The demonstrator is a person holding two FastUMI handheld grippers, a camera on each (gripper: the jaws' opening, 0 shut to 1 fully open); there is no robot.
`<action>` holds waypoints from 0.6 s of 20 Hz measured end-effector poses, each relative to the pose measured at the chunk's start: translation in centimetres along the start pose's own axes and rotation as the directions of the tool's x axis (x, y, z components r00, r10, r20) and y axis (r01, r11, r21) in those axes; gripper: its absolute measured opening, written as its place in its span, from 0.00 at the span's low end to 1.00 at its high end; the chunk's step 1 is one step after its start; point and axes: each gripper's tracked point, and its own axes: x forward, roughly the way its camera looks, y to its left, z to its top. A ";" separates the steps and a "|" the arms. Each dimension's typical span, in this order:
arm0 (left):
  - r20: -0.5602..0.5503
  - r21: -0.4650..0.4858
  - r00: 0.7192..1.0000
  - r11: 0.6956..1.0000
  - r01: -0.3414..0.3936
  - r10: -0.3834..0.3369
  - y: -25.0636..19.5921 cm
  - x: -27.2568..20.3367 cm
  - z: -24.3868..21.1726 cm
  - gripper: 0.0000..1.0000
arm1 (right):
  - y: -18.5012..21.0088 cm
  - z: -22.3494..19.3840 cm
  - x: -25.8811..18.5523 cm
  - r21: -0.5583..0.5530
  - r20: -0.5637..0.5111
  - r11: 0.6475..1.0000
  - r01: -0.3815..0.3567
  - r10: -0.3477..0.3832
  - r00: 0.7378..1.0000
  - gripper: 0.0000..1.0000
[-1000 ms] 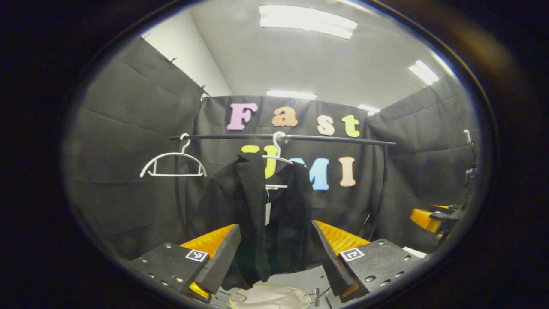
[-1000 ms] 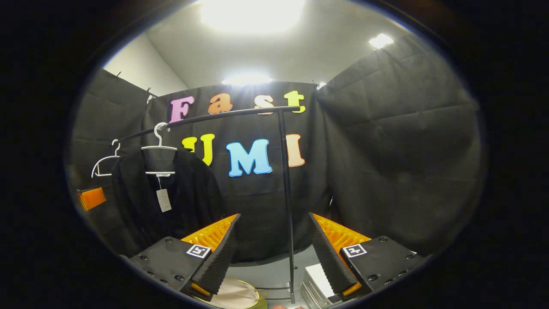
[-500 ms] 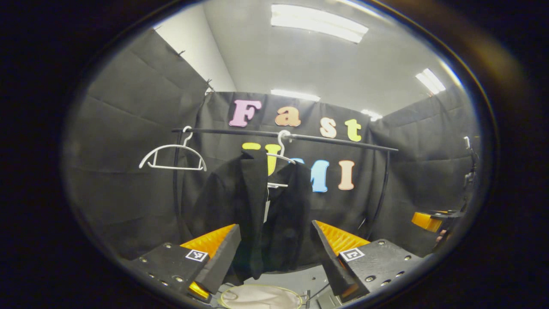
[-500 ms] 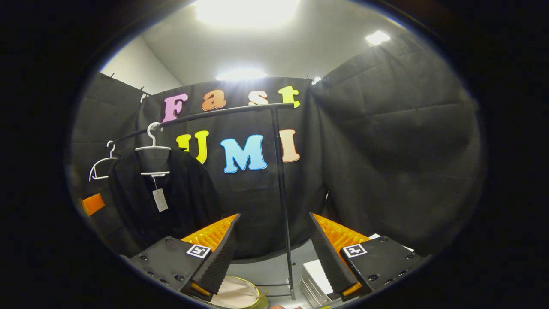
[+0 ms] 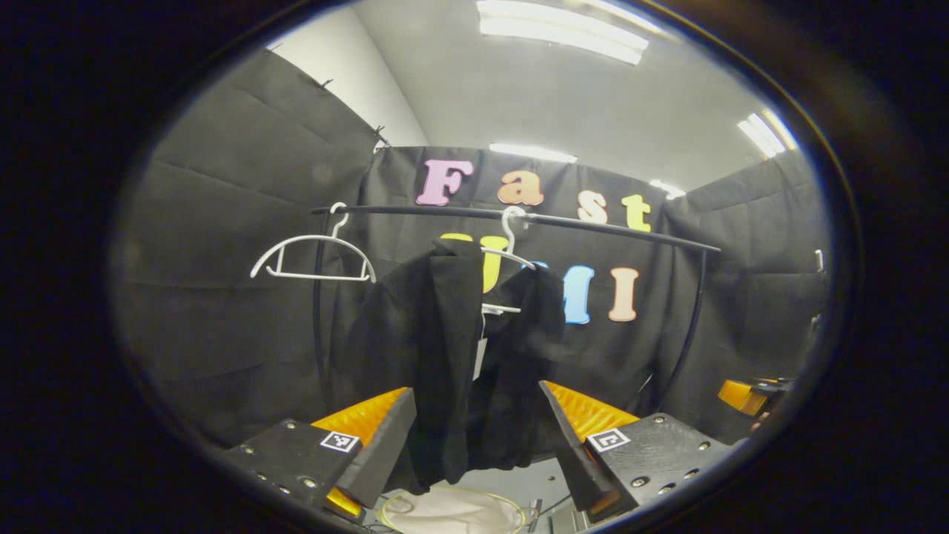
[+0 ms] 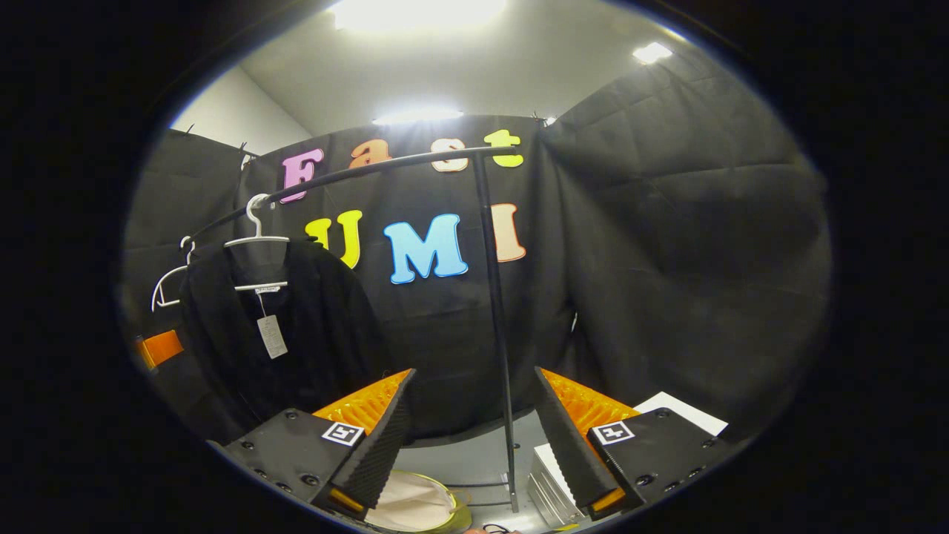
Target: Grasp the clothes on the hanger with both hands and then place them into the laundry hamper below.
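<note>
Your left tool (image 5: 474, 445) is spread wide, nothing between its fingers. It points straight at the black jacket (image 5: 445, 348), which hangs on a white hanger (image 5: 508, 256) from the black rail (image 5: 519, 216). The jacket is well ahead of the fingers, not touched. A second white hanger (image 5: 311, 256), bare, hangs on the same rail to the jacket's left in the left gripper view. The hamper (image 5: 452, 513) sits on the floor right below the jacket (pale lining, yellowish rim, partly cut off at the bottom edge).

Your right tool (image 6: 471, 445) is also spread wide, holding nothing. In the right gripper view it points at the rail's upright post (image 6: 497, 334) and the black cloth wall behind. The jacket (image 6: 296, 334) is off to the left there, a paper tag (image 6: 271, 336) dangling at its front. The hamper (image 6: 415, 504) shows low between the fingers, and a white box (image 6: 549, 475) sits on the floor just right of the post.

Your right tool (image 5: 749, 397) also appears at the far right edge of the left gripper view; your left tool (image 6: 159, 347) shows at the left edge of the right gripper view, beside the jacket.
</note>
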 end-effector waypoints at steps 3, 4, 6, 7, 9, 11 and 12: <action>-0.007 -0.023 1.000 0.999 -0.024 0.024 -0.3 2.0 0.1 0.94 | 1.7 0.0 2.1 -0.003 -0.003 0.999 -0.051 0.051 0.999 0.96; -0.008 -0.016 1.000 0.999 -0.030 0.030 -0.3 2.9 0.1 0.94 | 2.1 0.2 2.8 -0.013 0.002 0.998 -0.069 0.069 0.998 0.93; -0.001 0.020 0.996 0.996 -0.085 0.085 0.5 4.4 0.5 0.96 | 3.1 0.4 3.9 -0.032 0.013 0.994 -0.109 0.110 0.994 0.93; 0.007 0.044 0.990 0.989 -0.140 0.140 1.4 5.1 0.9 0.96 | 3.7 0.6 4.4 -0.039 0.021 0.990 -0.134 0.135 0.991 0.93; 0.023 0.072 0.977 0.975 -0.212 0.211 2.5 6.4 1.4 0.94 | 4.7 0.9 5.5 -0.054 0.034 0.983 -0.177 0.179 0.983 0.93; 0.013 0.063 0.979 0.977 -0.202 0.202 1.9 8.2 1.4 0.94 | 5.3 1.3 6.8 -0.065 0.046 0.977 -0.203 0.206 0.977 0.96; 0.012 0.056 0.979 0.978 -0.203 0.203 1.9 8.9 1.6 0.94 | 5.6 1.5 7.4 -0.066 0.052 0.975 -0.214 0.217 0.975 0.96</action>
